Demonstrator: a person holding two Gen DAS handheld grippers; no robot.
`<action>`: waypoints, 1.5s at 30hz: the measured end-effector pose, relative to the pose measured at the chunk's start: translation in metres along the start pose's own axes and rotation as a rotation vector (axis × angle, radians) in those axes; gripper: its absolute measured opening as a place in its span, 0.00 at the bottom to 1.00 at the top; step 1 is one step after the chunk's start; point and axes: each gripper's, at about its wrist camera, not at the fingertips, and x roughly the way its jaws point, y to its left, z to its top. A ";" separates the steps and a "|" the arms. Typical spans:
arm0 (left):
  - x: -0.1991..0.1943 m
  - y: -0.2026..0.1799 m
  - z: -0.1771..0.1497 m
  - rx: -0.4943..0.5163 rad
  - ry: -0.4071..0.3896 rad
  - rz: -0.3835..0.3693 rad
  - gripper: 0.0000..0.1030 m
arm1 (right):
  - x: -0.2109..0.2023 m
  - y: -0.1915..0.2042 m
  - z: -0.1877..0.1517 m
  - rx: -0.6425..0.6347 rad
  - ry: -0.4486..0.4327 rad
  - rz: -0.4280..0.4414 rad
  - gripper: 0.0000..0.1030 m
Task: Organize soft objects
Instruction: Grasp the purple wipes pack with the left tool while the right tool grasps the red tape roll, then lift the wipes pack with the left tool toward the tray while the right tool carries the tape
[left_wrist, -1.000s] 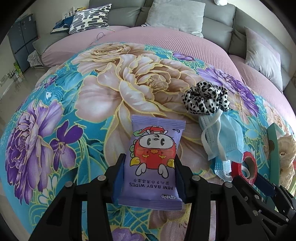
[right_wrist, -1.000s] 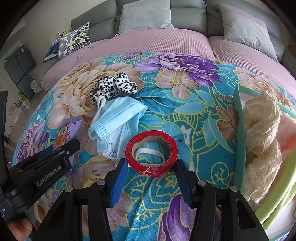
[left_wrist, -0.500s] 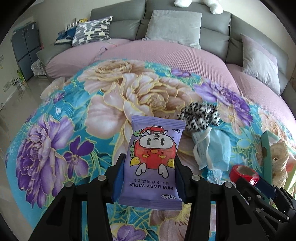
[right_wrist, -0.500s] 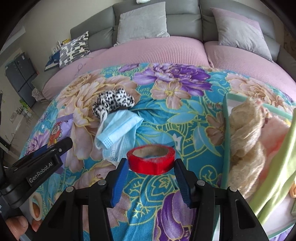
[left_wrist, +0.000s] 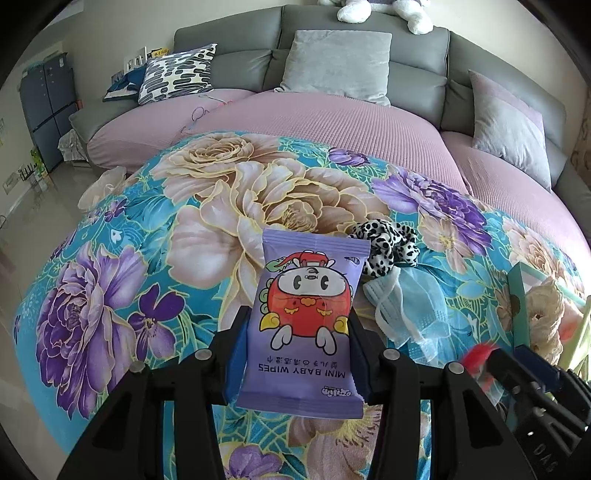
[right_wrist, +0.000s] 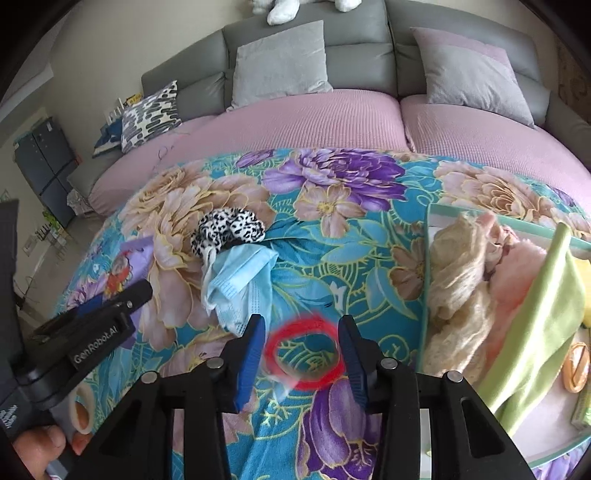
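Observation:
My left gripper (left_wrist: 295, 345) is shut on a purple pack of mini baby wipes (left_wrist: 304, 317) and holds it above the floral blanket (left_wrist: 147, 258). My right gripper (right_wrist: 303, 350) is shut on a red tape roll (right_wrist: 304, 356), which looks blurred between the blue pads. A leopard-print scrunchie (right_wrist: 229, 230) and a light blue face mask (right_wrist: 240, 284) lie on the blanket ahead of both grippers. The left gripper also shows at the left of the right wrist view (right_wrist: 92, 332).
A pale green tray (right_wrist: 428, 258) at the right holds a cream lace cloth (right_wrist: 458, 280), a pink soft item and a green cloth (right_wrist: 543, 332). A pink-covered sofa (left_wrist: 332, 118) with grey cushions stands behind the blanket. Bare floor lies at the far left.
Both grippers have risen above the blanket, the left with the wipes pack, the right with the red tape roll lifted off the mask's strap. The tape roll has tilted and blurs.

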 end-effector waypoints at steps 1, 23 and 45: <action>0.001 0.000 0.000 0.001 0.002 0.000 0.48 | 0.001 -0.001 0.000 -0.003 0.010 -0.003 0.43; 0.011 0.003 -0.004 -0.001 0.045 -0.009 0.48 | 0.033 0.005 -0.012 -0.046 0.137 -0.031 0.57; 0.015 0.003 -0.005 -0.006 0.063 -0.012 0.48 | 0.049 0.006 -0.014 -0.069 0.164 -0.073 0.63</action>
